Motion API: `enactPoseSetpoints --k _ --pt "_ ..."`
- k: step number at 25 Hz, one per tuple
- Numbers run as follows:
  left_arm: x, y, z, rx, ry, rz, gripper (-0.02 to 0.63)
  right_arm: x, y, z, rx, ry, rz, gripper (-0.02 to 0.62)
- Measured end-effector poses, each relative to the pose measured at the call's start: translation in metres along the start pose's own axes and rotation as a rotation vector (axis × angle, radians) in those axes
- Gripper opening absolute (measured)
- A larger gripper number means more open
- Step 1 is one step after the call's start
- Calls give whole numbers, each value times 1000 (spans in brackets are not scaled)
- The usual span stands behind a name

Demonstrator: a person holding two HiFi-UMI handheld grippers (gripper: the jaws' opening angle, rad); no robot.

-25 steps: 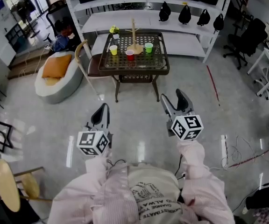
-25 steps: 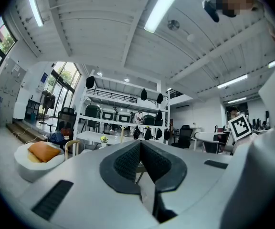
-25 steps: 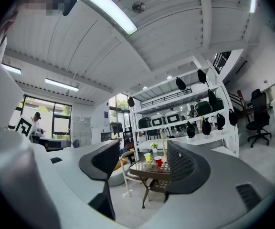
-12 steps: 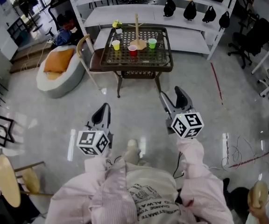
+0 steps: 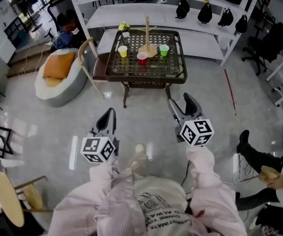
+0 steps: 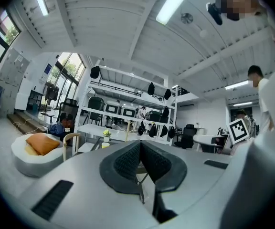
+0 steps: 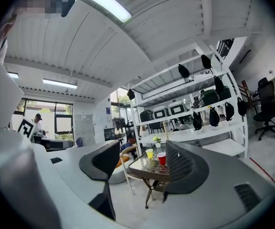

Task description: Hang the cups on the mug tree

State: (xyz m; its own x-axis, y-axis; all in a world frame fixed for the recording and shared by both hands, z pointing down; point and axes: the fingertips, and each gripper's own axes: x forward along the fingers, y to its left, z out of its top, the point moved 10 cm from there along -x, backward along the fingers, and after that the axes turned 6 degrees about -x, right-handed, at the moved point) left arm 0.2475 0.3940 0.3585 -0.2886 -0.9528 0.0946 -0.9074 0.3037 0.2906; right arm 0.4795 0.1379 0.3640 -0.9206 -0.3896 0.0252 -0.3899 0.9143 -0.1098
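The person is holding the left gripper (image 5: 107,118) and right gripper (image 5: 183,105) forward over the floor (image 5: 43,127), well apart from the desk (image 5: 146,73). The left fingers are pressing together; the right fingers are standing apart, empty. Three cups (image 5: 142,58) are sitting beside the mug tree (image 5: 147,37) on the desk.

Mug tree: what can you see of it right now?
The mug tree looks like pale wood: a slim upright post on a round base, with short pegs near the top and no cup hanging. It stands toward the back of the dark lattice table, the red cup just in front, the green cup beside it.
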Motion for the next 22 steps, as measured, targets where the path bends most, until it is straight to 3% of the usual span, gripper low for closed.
enactPoseSetpoints --k 11,17,22 --pt "115 60 17 -46 52 -72 -2 100 -36 -2 20 46 -67 275" --pt "159 89 27 -61 62 -100 -2 136 -49 -2 2 41 -156 275" --pt "185 98 23 -78 87 -124 -2 158 -62 -8 11 62 -173 275"
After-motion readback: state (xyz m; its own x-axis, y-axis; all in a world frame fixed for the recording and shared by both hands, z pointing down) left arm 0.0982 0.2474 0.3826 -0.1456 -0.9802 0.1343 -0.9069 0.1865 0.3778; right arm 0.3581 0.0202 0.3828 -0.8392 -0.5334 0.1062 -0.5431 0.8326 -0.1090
